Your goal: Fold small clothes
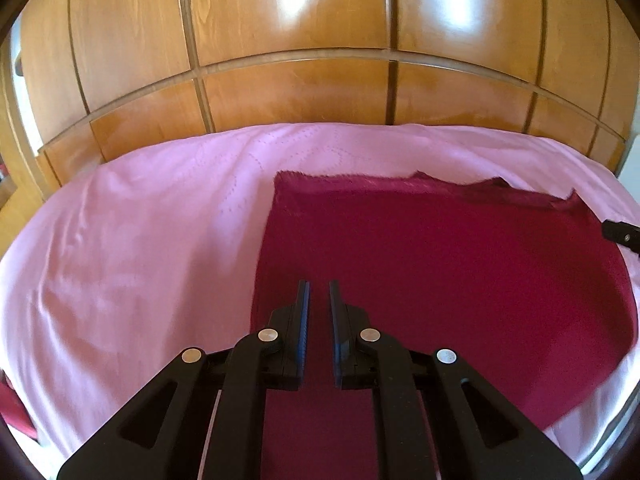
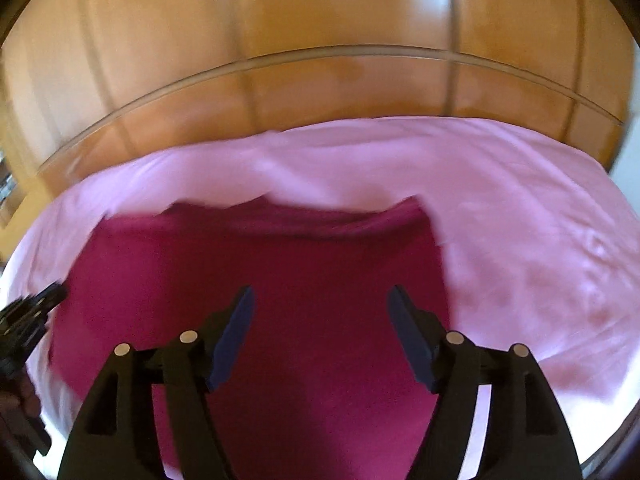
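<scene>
A dark red cloth [image 1: 440, 248] lies flat on the pink bedsheet [image 1: 140, 240], its far edge slightly rumpled. My left gripper [image 1: 319, 284] hovers over the cloth's left edge, its fingers nearly together with nothing between them. In the right wrist view, which is blurred, the same cloth [image 2: 280, 264] spreads below my right gripper [image 2: 320, 292], which stands wide open over the cloth's near part and holds nothing. The right gripper's tip [image 1: 620, 234] shows at the cloth's right edge, and the left gripper [image 2: 36, 312] shows at the far left.
A glossy wooden panelled wall [image 1: 300, 92] rises right behind the bed. The pink sheet [image 2: 520, 220] lies wrinkled on both sides of the cloth. Another piece of dark red fabric [image 1: 12, 408] peeks in at the lower left edge.
</scene>
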`<state>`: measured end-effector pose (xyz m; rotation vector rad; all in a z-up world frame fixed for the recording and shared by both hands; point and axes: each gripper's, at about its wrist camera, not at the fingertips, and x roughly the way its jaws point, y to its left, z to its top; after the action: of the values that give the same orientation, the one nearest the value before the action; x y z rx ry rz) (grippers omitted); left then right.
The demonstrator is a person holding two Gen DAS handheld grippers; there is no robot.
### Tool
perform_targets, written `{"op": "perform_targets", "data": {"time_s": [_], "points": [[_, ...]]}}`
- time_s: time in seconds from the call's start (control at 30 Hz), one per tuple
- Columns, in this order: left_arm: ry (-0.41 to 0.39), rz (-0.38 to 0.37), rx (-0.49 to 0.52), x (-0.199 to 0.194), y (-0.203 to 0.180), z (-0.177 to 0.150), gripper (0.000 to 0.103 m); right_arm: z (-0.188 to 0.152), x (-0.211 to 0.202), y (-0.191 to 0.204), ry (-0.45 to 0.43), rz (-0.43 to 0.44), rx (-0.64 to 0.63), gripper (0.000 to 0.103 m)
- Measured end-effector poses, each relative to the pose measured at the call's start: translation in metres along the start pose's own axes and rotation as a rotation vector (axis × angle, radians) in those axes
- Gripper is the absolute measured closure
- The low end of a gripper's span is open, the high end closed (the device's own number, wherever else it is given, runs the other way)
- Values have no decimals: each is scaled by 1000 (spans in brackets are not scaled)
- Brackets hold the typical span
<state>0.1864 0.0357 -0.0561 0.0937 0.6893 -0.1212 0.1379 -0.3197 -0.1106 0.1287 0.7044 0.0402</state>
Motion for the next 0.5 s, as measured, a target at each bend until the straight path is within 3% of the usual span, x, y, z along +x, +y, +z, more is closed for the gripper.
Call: {"op": "perform_targets", "data": {"time_s": [0.23,0.5], "points": [[-6,-13,0,-17,-2,-17,96,-28,-4,46,28,78,-85,33],[9,-11,-15,-23,3,-29,96,-48,-9,55,44,79,-122,33]]}}
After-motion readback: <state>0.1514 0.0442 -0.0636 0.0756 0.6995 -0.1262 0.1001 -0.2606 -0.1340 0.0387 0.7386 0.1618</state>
